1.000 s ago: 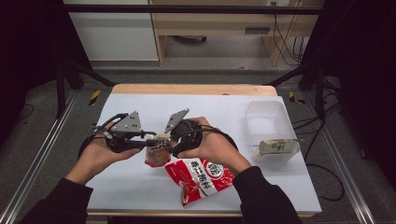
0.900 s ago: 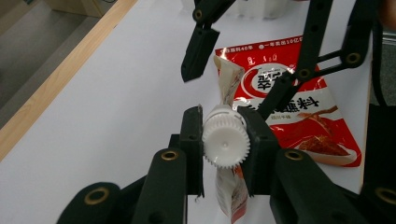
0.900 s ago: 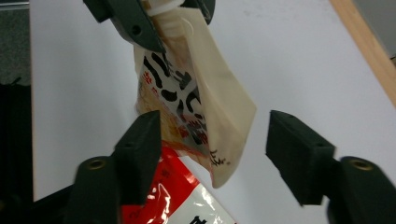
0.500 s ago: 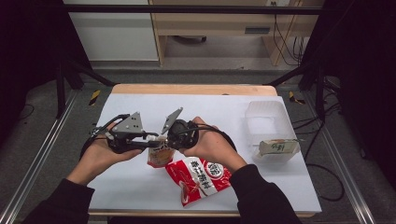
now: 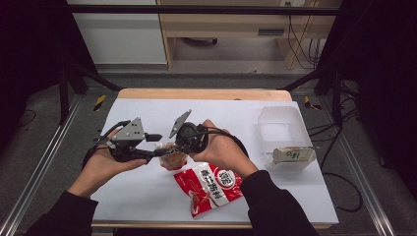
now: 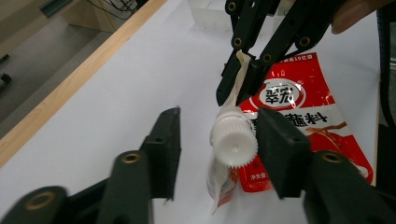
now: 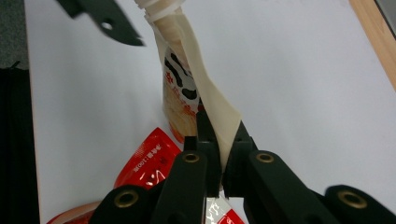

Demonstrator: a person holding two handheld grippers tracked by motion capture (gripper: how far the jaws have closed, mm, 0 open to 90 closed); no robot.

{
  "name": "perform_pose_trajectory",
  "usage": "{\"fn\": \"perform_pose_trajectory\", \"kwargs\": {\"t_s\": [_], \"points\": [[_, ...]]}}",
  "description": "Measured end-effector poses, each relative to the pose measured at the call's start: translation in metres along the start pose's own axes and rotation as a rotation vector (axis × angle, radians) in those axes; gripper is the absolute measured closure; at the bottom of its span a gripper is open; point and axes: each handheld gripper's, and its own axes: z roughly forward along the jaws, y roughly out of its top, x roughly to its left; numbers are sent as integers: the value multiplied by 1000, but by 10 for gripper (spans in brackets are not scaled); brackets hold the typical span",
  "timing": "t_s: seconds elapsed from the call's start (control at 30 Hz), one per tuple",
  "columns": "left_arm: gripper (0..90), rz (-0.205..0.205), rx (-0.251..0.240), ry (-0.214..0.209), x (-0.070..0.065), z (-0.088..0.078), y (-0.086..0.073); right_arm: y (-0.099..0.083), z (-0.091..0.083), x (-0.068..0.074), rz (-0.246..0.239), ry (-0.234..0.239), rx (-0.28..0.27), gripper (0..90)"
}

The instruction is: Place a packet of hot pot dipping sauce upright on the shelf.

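A small spout pouch (image 5: 173, 160) with a white ribbed cap (image 6: 233, 140) is held up over the white table (image 5: 147, 110), between the two hands. My right gripper (image 7: 224, 135) is shut on the pouch's (image 7: 180, 100) cream side flap. It also appears in the left gripper view (image 6: 240, 70), pinching that flap. My left gripper (image 6: 220, 114) has just been opening. The cap sits between its jaws close to one pad, with a clear gap to the other. In the high view the left gripper (image 5: 158, 146) and the right gripper (image 5: 173, 150) meet at the pouch.
A red sauce sachet (image 5: 211, 189) lies flat near the table's front edge, under the right forearm. A clear plastic box (image 5: 280, 123) stands at the right, with a pale packet (image 5: 293, 155) in front of it. The wooden table edge (image 5: 201, 93) runs along the back.
The left gripper's jaws have spread apart around the cap. Both hands and the pouch have stayed almost where they were.
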Motion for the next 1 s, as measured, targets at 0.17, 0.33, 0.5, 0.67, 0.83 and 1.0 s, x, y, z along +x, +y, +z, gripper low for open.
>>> {"fn": "perform_pose_trajectory", "kwargs": {"t_s": [0.17,0.33,0.5,0.67,0.83,1.0], "points": [[272,-25,-4,30,-1,2,-10,-5,-5,-9,31,-20,-7,887],[176,-64,5,62,-2,5,-18,-8,-12,-13,38,-37,-7,886],[123,-95,2,96,-2,8,-25,-15,-23,-19,40,-53,-7,886],[115,-98,10,119,-6,9,-33,-24,-38,-25,48,-66,-27,886],[100,-138,-3,139,-10,11,-50,-36,-55,-32,59,-80,-33,886],[79,-145,9,187,-13,19,-75,-49,-72,-41,73,-91,-52,886]]}}
